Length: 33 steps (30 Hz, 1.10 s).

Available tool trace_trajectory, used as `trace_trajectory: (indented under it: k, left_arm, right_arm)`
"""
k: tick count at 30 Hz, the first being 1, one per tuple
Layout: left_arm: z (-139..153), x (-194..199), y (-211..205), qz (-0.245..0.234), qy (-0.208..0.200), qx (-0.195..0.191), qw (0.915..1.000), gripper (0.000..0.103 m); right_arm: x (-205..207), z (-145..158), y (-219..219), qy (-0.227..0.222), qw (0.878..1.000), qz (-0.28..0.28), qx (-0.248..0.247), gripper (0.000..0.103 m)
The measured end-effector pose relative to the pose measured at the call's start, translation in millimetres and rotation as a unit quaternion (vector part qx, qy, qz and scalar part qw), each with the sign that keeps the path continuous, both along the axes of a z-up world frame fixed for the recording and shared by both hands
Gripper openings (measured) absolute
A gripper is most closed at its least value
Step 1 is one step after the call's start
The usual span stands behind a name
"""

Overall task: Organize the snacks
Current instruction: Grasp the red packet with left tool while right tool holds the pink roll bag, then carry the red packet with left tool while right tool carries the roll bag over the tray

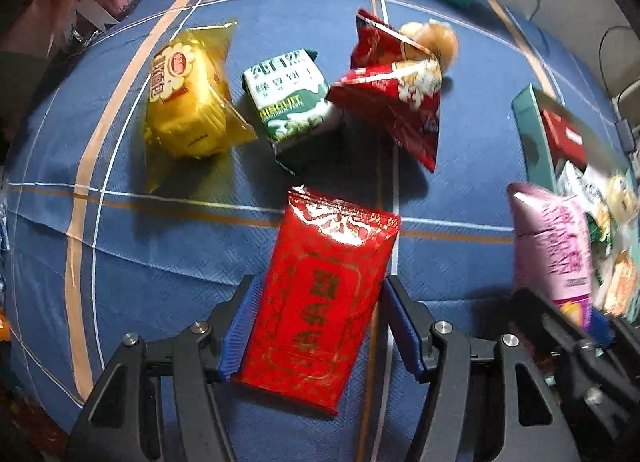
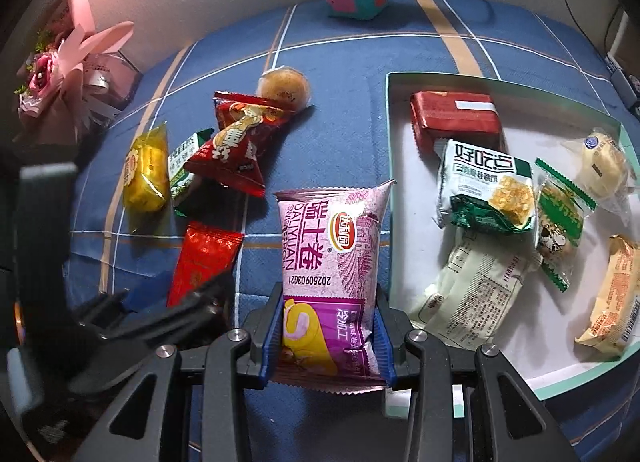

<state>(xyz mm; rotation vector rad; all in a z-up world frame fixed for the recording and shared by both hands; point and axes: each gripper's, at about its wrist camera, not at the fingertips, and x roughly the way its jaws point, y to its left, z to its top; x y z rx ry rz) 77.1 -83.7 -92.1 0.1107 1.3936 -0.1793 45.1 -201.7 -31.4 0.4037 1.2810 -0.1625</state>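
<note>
Lying between the left gripper's parted jaws, seemingly untouched: red packet.

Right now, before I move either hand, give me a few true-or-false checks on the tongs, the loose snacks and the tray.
1. The right tongs are shut on the pink Swiss roll pack. True.
2. The left tongs clamp the flat red packet. False: their pads stand clear of it on both sides.
3. The tray holds no snacks yet. False: several packs already lie in it, among them a red box.
4. The yellow cake pack lies on the blue cloth, outside the tray. True.
5. The green biscuit pack is in the tray. False: it lies on the cloth beside the yellow cake pack.
</note>
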Motion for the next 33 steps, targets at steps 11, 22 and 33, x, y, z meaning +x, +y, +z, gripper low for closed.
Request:
trace_trajectory:
  k: [11, 22, 33]
  left_arm:
    - [21.3, -4.8, 4.1, 0.006, -0.03, -0.025, 0.9992, 0.048]
    - [83.8, -7.4, 19.5, 0.025, -0.106, -0.076, 0.9911, 0.048]
    - [117.7, -19.3, -12.7, 0.024, -0.159, -0.091, 0.9828, 0.048]
  right_arm:
    - [-8.5, 7.0, -5.6, -0.007, 1.0, -0.005, 0.002, 0.041]
    - [-22.9, 48.3, -16.7, -0.063, 0.998, -0.019, 0.004, 0.041]
    - [-32.5, 62.7, -33.7, -0.08, 0.996, -0.05, -0.002, 0.041]
